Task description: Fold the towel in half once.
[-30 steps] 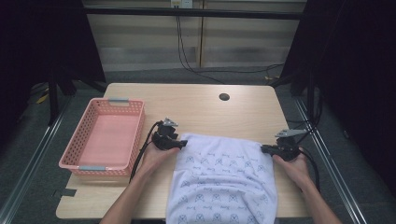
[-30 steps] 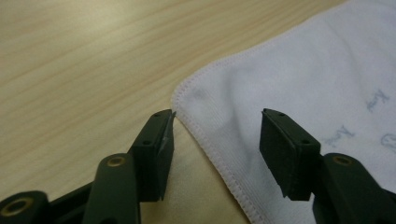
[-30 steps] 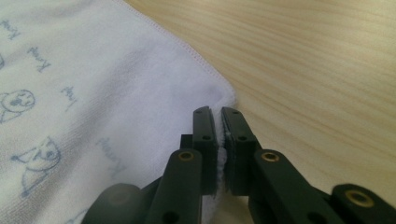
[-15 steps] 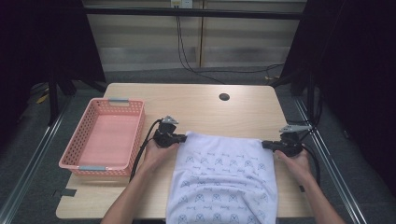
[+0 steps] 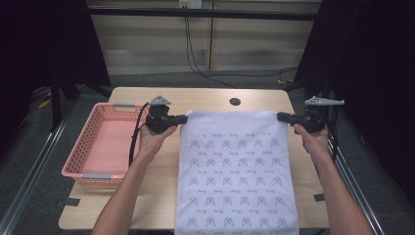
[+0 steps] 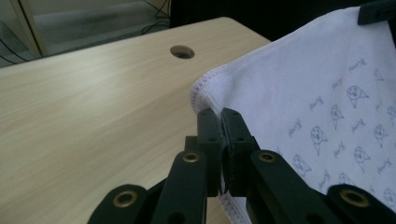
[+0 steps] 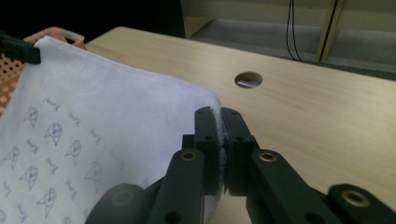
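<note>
White printed cotton cloth (image 5: 237, 171) is hanging stretched between the two grippers, its lower part trailing over the near edge of the pale wooden table (image 5: 210, 100). Judging by this, both top corners are already being held, while the folding or placing is remaining to do, perhaps toward the pink plastic basket (image 5: 98, 147) lying at the left. Left gripper (image 6: 219, 116) is pinching one hemmed corner, jaws clamped together on it; right gripper (image 7: 218, 116) is pinching the other corner likewise.
</note>
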### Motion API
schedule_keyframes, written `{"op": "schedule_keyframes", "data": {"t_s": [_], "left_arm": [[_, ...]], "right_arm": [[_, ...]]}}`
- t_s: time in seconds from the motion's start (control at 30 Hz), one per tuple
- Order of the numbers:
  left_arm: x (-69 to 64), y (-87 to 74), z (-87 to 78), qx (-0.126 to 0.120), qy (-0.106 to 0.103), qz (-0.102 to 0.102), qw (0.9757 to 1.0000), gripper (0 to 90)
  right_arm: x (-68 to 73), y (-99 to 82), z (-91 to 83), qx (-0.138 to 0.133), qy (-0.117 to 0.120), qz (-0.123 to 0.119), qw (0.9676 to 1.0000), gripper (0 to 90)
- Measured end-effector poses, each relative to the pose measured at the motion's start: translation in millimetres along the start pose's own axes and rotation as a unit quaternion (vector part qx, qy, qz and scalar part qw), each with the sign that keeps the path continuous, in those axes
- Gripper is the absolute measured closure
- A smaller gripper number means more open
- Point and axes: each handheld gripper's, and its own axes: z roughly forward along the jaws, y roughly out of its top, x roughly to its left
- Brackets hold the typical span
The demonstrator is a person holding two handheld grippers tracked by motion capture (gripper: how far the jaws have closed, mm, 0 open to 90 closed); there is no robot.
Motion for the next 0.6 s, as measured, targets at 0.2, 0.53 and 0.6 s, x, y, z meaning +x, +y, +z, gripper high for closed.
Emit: {"op": "schedule_keyframes", "data": {"t_s": [0.2, 0.53, 0.6], "left_arm": [[9.2, 23.8, -10.0, -0.013, 0.026, 0.0, 0.9996, 87.7], [11.3, 73.1, -27.0, -0.064, 0.034, 0.011, 0.9973, 87.7], [5.8, 67.8, -28.3, -0.057, 0.028, 0.02, 0.9978, 87.7]], "right_arm": [[-6.1, 26.5, 1.9, -0.019, 0.003, 0.006, 0.9998, 87.2], [-3.6, 86.0, 0.9, -0.046, -0.007, -0.009, 0.9989, 87.3], [-1.7, 84.1, -3.4, -0.052, 0.005, -0.011, 0.9986, 87.3]]}}
